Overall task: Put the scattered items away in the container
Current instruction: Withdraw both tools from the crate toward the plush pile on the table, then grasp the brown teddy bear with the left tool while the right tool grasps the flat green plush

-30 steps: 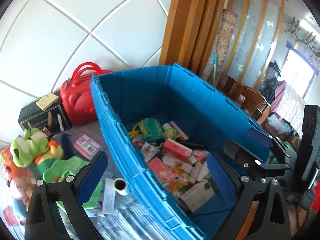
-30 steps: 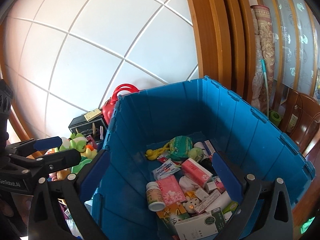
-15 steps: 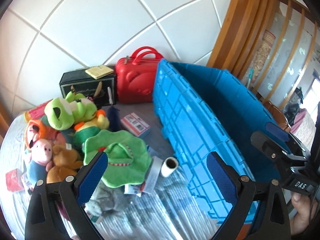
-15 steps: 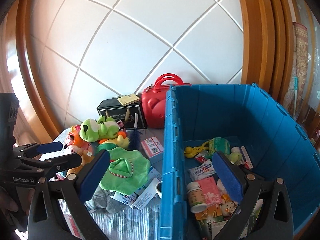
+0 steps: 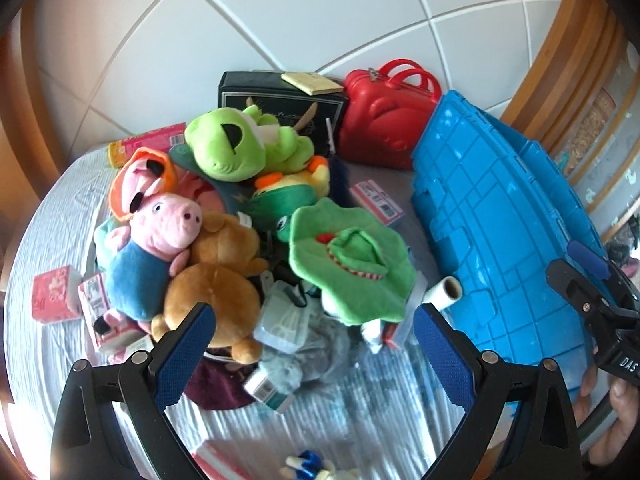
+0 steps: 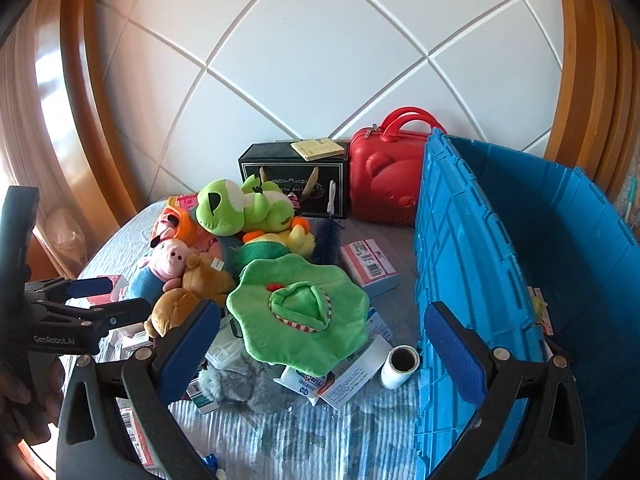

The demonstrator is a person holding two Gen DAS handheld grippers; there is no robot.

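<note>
Both grippers hang empty with jaws apart: the left gripper [image 5: 314, 350] above a heap of plush toys [image 5: 224, 216] (pig, bear, frog), the right gripper [image 6: 320, 344] over a green scalloped plush [image 6: 298, 308]. The blue container [image 6: 472, 264] stands to their right.

- A table [image 6: 280, 432] under a pale ribbed cloth carries everything.
- The blue crate [image 6: 460, 280] stands on its right part.
- Behind the crate's left corner: a red case [image 6: 384, 184], then a black box [image 6: 292, 184].
- Just left of the crate wall: a white roll [image 6: 400, 366] and a pink-and-white carton [image 6: 370, 266].
- Farther left of the crate: a heap of plush toys [image 6: 224, 256] and a red packet [image 5: 54, 294].
</note>
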